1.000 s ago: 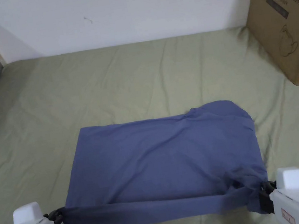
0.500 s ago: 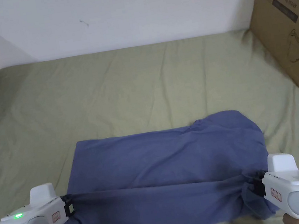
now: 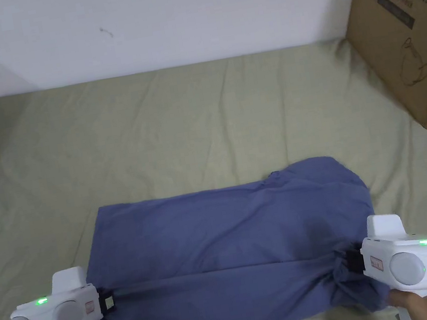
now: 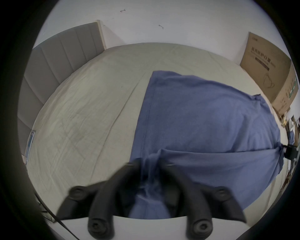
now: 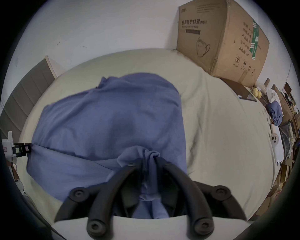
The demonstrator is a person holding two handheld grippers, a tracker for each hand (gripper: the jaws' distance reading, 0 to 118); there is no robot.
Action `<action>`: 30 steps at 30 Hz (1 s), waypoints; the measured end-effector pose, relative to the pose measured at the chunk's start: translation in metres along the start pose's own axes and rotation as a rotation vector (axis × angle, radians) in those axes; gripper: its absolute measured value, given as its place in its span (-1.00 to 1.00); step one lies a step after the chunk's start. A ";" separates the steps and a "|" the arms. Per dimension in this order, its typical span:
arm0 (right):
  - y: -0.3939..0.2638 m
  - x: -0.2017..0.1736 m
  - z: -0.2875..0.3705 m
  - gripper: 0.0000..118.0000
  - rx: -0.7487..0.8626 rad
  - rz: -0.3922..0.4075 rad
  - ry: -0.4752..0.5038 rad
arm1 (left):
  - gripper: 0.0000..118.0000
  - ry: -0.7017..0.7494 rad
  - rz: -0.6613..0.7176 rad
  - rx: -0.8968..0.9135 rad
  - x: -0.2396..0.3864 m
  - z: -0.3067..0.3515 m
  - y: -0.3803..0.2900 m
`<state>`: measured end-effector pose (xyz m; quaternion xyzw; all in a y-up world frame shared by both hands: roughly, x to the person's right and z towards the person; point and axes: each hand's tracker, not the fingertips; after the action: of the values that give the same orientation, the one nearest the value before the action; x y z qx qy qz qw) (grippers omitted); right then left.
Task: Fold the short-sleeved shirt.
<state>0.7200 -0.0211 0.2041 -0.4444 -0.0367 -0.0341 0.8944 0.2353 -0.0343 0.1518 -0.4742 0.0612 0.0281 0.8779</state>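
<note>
The blue shirt (image 3: 229, 236) lies on the bed (image 3: 176, 123), its near edge lifted and drawn taut between the two tools. The left tool (image 3: 109, 302) pinches the left end of that edge, the right tool (image 3: 351, 262) pinches bunched cloth at the right end. Beyond the shirt's far edge the green sheet runs bare to the wall. A cardboard box (image 3: 409, 25) crowds the bed's far right corner.
</note>
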 end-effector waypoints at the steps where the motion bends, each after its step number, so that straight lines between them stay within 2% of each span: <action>1: 0.002 0.000 0.011 0.11 0.045 -0.013 0.011 | 0.44 -0.016 0.028 0.032 0.000 0.012 0.001; 2: 0.003 0.000 0.023 0.36 0.079 -0.025 0.015 | 0.70 -0.030 0.043 0.066 -0.004 0.018 0.002; 3: 0.004 -0.001 0.038 0.50 0.117 -0.031 0.023 | 0.81 -0.045 0.050 0.108 -0.004 0.031 0.002; 10: -0.004 0.003 0.139 0.51 0.378 -0.024 0.070 | 0.82 -0.115 0.039 0.380 0.004 0.140 -0.013; 16: -0.037 -0.007 0.199 0.48 0.528 0.035 0.002 | 0.77 -0.093 -0.021 0.563 0.012 0.185 -0.045; 18: -0.049 -0.010 0.208 0.35 0.563 0.056 -0.040 | 0.59 -0.083 -0.051 0.614 0.014 0.193 -0.059; 20: -0.058 -0.012 0.215 -0.02 0.579 0.074 -0.056 | 0.15 -0.069 -0.061 0.632 0.018 0.199 -0.070; 21: -0.062 -0.013 0.216 -0.32 0.582 0.078 -0.060 | -0.17 -0.067 -0.057 0.631 0.019 0.201 -0.075; 22: -0.065 -0.013 0.217 -0.81 0.586 0.080 -0.060 | -0.74 -0.067 -0.053 0.637 0.021 0.203 -0.079; 23: -0.068 -0.012 0.217 -0.99 0.593 0.083 -0.062 | -1.00 -0.072 -0.044 0.646 0.022 0.203 -0.083; 24: -0.070 -0.012 0.218 -1.00 0.601 0.086 -0.072 | -1.00 -0.051 -0.031 0.643 0.022 0.204 -0.086; 26: -0.072 -0.008 0.218 -1.00 0.597 0.085 -0.058 | -1.00 -0.099 -0.034 0.600 0.021 0.201 -0.087; 30: -0.071 -0.006 0.216 -1.00 0.586 0.077 -0.055 | -1.00 -0.060 -0.040 0.531 0.014 0.184 -0.087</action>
<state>0.6999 0.1082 0.3896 -0.1691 -0.0523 0.0241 0.9839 0.2734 0.0718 0.3222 -0.2272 0.0311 0.0077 0.9733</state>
